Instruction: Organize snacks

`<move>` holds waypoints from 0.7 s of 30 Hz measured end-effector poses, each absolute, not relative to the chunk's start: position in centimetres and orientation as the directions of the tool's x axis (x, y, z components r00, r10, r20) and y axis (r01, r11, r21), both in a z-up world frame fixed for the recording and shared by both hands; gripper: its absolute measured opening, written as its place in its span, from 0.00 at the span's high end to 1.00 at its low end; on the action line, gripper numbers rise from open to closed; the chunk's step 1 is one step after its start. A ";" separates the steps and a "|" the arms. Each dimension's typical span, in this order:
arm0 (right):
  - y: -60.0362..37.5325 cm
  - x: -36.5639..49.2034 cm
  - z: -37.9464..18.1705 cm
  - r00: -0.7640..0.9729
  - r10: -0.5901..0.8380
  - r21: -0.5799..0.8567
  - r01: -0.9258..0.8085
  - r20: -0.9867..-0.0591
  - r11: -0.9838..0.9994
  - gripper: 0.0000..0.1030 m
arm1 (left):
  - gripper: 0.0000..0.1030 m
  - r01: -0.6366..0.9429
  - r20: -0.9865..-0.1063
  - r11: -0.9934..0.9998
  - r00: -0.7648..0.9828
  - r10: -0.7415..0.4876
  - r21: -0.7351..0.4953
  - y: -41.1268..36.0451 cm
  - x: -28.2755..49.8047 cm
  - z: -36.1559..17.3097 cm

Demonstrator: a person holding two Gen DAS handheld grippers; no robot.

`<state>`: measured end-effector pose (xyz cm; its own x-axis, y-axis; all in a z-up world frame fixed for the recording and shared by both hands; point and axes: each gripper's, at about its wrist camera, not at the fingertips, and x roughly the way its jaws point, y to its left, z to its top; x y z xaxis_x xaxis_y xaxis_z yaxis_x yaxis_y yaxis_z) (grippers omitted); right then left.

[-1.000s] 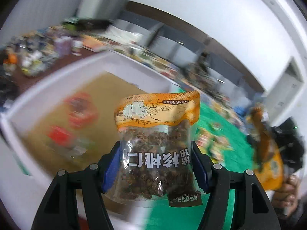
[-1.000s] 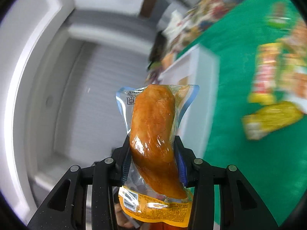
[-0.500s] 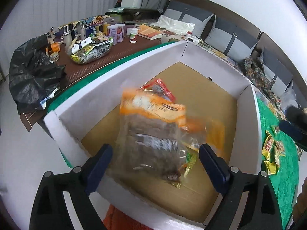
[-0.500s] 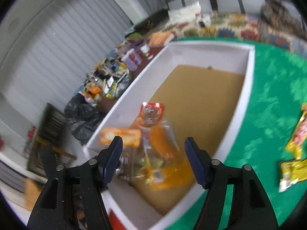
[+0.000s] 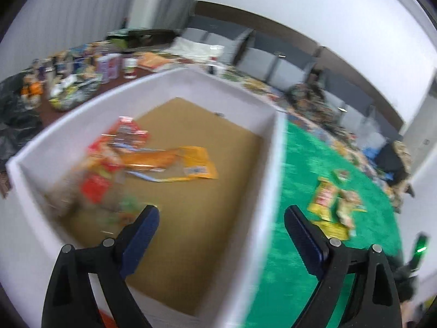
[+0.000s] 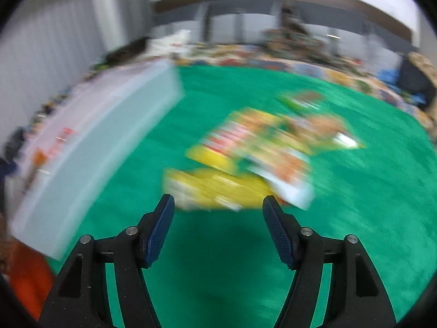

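My left gripper (image 5: 221, 220) is open and empty above the near right part of a white box (image 5: 269, 169) with a brown floor. Several snack packets lie in the box's left half, among them an orange packet (image 5: 174, 164) and a red one (image 5: 123, 134); they are blurred. My right gripper (image 6: 218, 209) is open and empty over the green cloth (image 6: 355, 205), just short of a blurred pile of yellow and red snack packets (image 6: 245, 158). The same pile shows in the left wrist view (image 5: 331, 205), right of the box.
The box's white side wall (image 6: 90, 150) stands left of the right gripper. A brown table with bottles and jars (image 5: 109, 65) lies beyond the box. Grey cushions (image 5: 259, 57) and clutter line the far edge of the green cloth.
Both grippers have let go of their packets, which dropped into the box. The left gripper has swung right over the box's corner. The right gripper has swung right to face the pile on the cloth.
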<state>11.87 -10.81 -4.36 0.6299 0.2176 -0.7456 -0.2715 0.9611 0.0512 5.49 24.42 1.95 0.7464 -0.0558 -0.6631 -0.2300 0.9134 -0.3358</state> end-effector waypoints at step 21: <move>-26.7 7.8 -9.5 0.630 -0.080 -0.019 0.102 -0.773 0.995 0.25 | 0.02 0.081 -0.813 0.994 0.573 -0.101 -0.067 4.1 11.9 -10.2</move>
